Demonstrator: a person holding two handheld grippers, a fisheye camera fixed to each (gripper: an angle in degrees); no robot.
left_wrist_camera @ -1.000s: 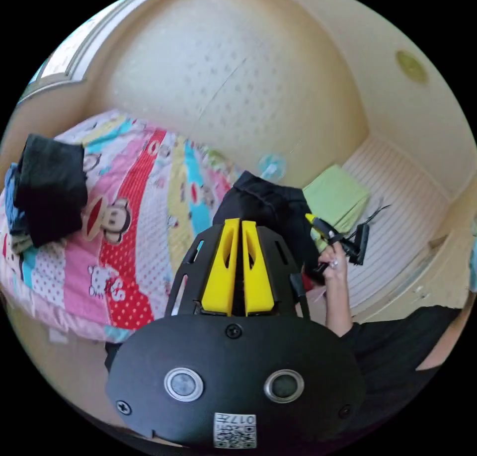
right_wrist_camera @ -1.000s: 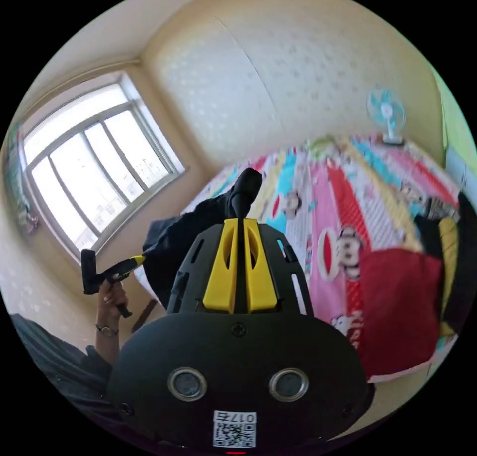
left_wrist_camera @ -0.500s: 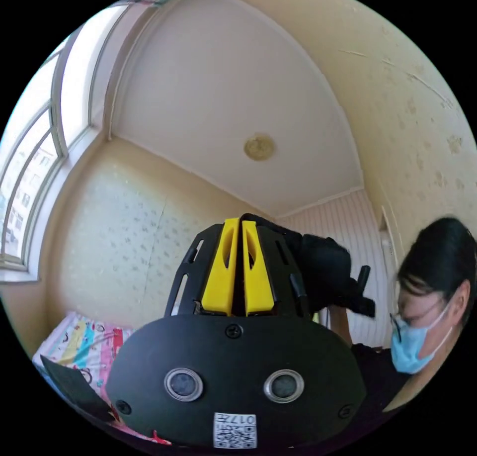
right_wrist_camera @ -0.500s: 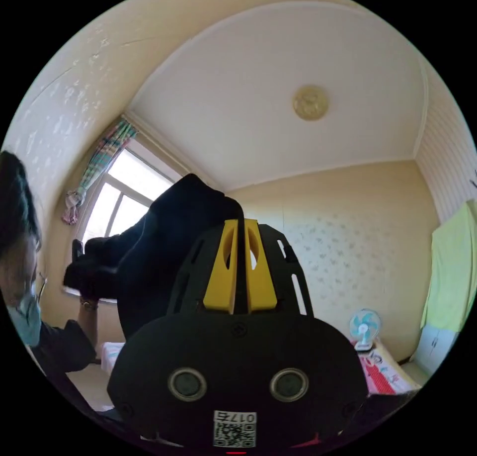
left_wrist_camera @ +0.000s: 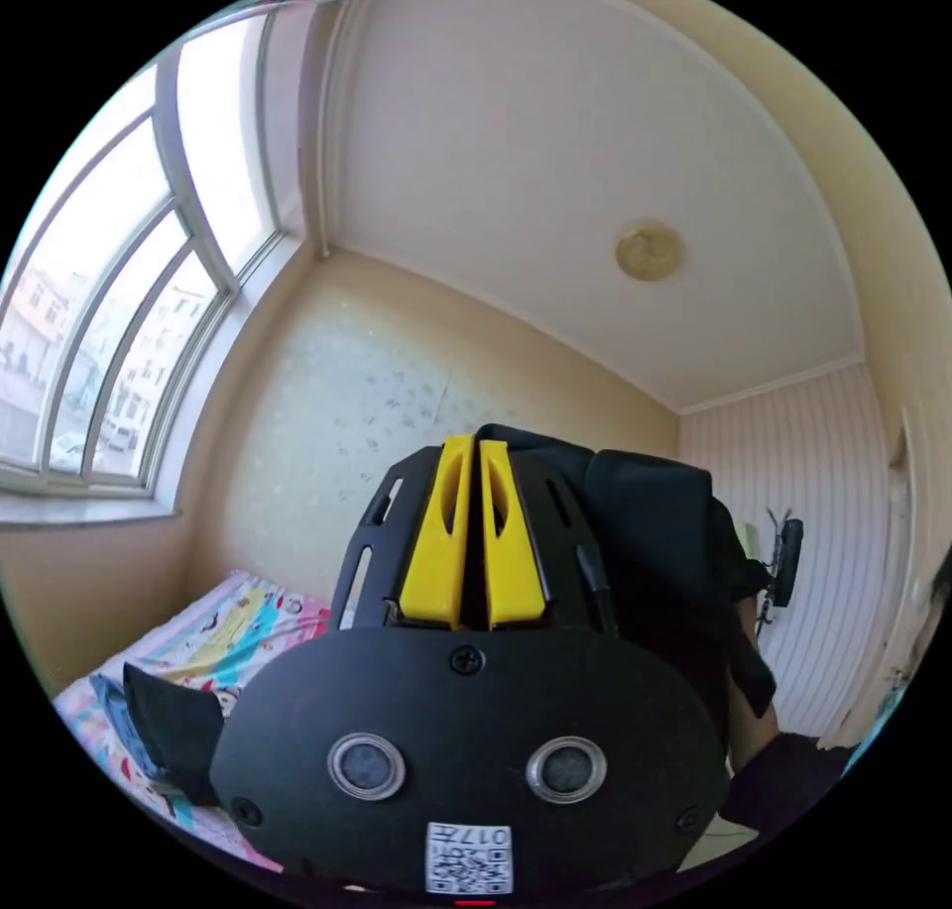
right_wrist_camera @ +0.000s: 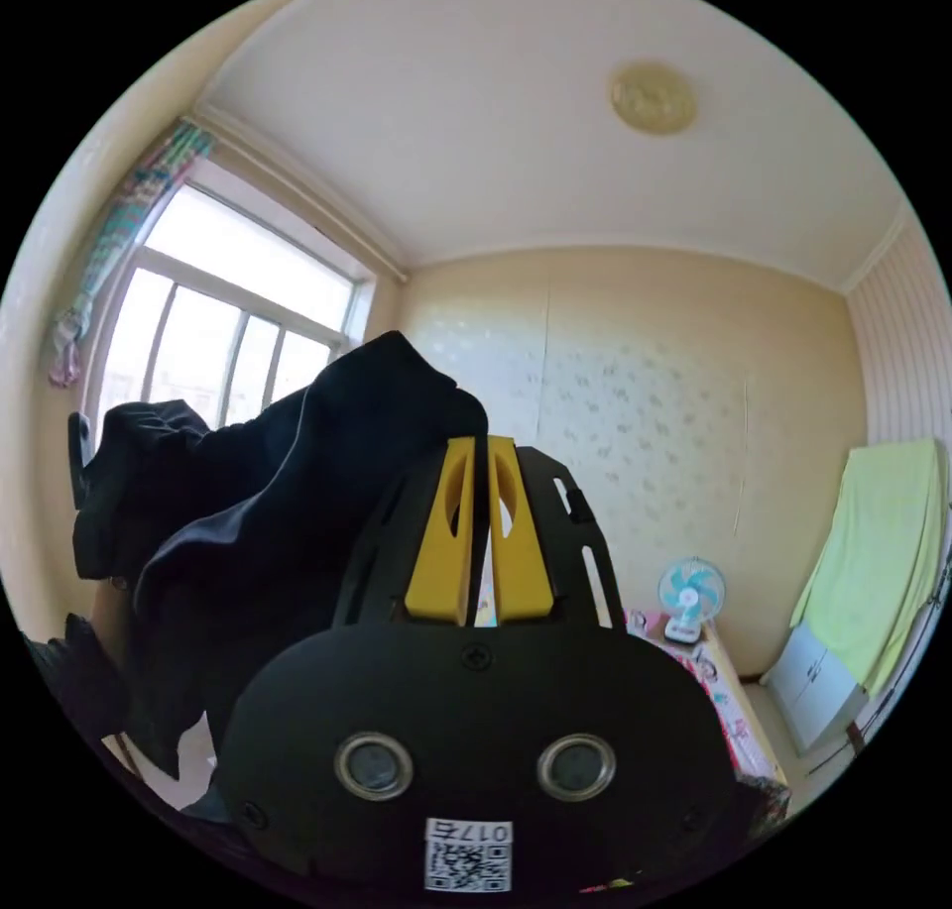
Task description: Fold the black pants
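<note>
The black pants point(left_wrist_camera: 650, 542) hang in the air, held up between both grippers. In the left gripper view my left gripper point(left_wrist_camera: 474, 445) has its yellow jaws shut on an edge of the pants, and the cloth drapes away to the right. The right gripper point(left_wrist_camera: 788, 560) shows past that cloth, with the person's arm point(left_wrist_camera: 756, 726) below it. In the right gripper view my right gripper point(right_wrist_camera: 478, 445) is shut on another edge of the black pants point(right_wrist_camera: 268, 522), which bunch to the left in front of the window.
The bed with a cartoon-print sheet point(left_wrist_camera: 223, 631) lies below, with a pile of dark folded clothes point(left_wrist_camera: 169, 721) on it. A small fan point(right_wrist_camera: 689, 592), a green cloth point(right_wrist_camera: 883, 542) and a white cabinet point(right_wrist_camera: 818, 691) stand by the far wall. The window point(right_wrist_camera: 218, 344) is at the left.
Both grippers have lifted the pants from bed height up high, and both views have swung from the bed up to the ceiling and walls. Both grips stayed shut.
</note>
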